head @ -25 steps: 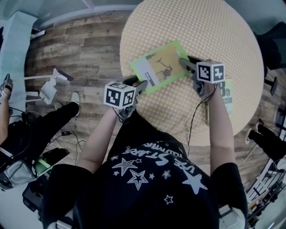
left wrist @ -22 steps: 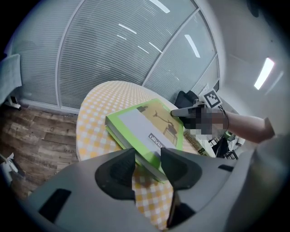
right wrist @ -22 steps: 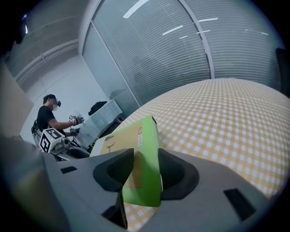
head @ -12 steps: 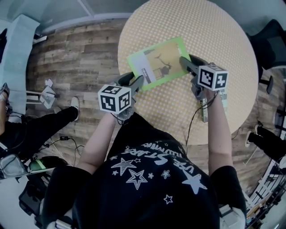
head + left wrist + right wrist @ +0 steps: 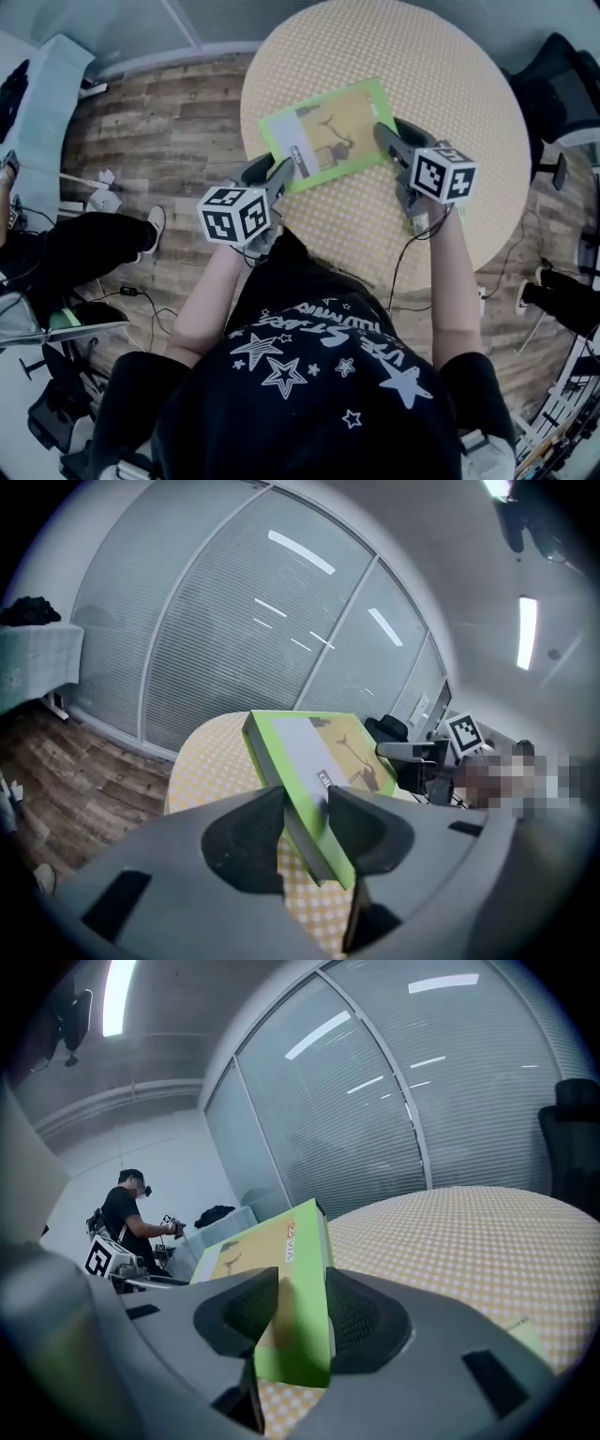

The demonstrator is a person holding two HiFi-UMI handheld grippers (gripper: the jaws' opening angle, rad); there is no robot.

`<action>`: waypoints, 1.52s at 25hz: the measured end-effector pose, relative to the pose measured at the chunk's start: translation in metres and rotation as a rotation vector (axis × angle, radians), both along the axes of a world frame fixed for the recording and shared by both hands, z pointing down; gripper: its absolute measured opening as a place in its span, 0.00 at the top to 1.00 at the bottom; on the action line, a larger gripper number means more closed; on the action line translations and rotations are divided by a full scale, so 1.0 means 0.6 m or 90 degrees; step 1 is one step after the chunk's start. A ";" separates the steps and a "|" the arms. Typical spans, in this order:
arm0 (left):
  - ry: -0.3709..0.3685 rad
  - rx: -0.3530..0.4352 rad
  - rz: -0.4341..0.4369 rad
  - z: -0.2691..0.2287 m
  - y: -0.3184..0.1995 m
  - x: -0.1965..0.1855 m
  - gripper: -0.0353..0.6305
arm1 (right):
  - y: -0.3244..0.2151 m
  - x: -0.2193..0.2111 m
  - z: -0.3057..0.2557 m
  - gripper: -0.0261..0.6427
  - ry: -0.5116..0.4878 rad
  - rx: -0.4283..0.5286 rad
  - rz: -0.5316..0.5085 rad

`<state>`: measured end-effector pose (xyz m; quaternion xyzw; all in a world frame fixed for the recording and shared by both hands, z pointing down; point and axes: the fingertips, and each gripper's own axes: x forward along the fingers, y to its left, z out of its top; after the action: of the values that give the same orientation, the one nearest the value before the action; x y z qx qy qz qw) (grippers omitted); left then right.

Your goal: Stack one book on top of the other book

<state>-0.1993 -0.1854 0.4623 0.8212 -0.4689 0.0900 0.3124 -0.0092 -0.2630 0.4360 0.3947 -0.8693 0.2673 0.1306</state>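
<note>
A green book [image 5: 328,131] with a yellow and white cover hangs above the round yellow-checked table [image 5: 450,75], held by two edges. My left gripper [image 5: 277,171] is shut on its near left edge; the book [image 5: 309,752] runs between the pads in the left gripper view. My right gripper [image 5: 389,134] is shut on its right edge, where the book [image 5: 281,1251] sits between the pads. Both pairs of jaws have just been closing on the book. The other book is hidden under my right hand in the head view; a pale green corner [image 5: 530,1340] lies on the table.
Wooden floor surrounds the table. A seated person's legs [image 5: 94,253] are at the left, with cables and gear on the floor. A black chair [image 5: 553,75] stands at the right. Another person [image 5: 131,1218] stands far off by the blinds.
Both grippers have risen with the green book and it is off the table. The second book at the right, seen earlier beside my right arm, is now covered by it.
</note>
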 end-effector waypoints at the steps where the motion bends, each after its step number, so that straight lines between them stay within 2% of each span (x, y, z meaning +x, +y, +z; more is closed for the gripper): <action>1: 0.001 0.003 -0.004 -0.003 0.010 0.004 0.72 | 0.013 0.006 -0.002 0.71 -0.003 0.003 0.001; 14: 0.000 0.020 -0.042 -0.027 0.121 0.073 0.73 | 0.137 0.084 -0.014 0.72 -0.041 0.019 0.013; 22: 0.023 -0.003 -0.020 -0.018 0.129 0.092 0.73 | 0.147 0.103 -0.021 0.72 -0.023 0.030 0.050; 29: 0.034 -0.013 0.023 -0.015 0.103 0.099 0.73 | 0.148 0.120 -0.012 0.72 -0.026 0.013 0.117; 34: 0.046 -0.012 0.028 -0.011 0.083 0.103 0.73 | 0.147 0.129 -0.008 0.72 -0.024 0.012 0.154; 38: 0.047 -0.003 0.029 -0.015 0.086 0.110 0.74 | 0.148 0.137 -0.006 0.72 -0.036 0.012 0.152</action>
<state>-0.1331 -0.1338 0.4532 0.8338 -0.4380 0.0674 0.3293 0.0729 -0.1740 0.4324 0.4889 -0.8221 0.2835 0.0694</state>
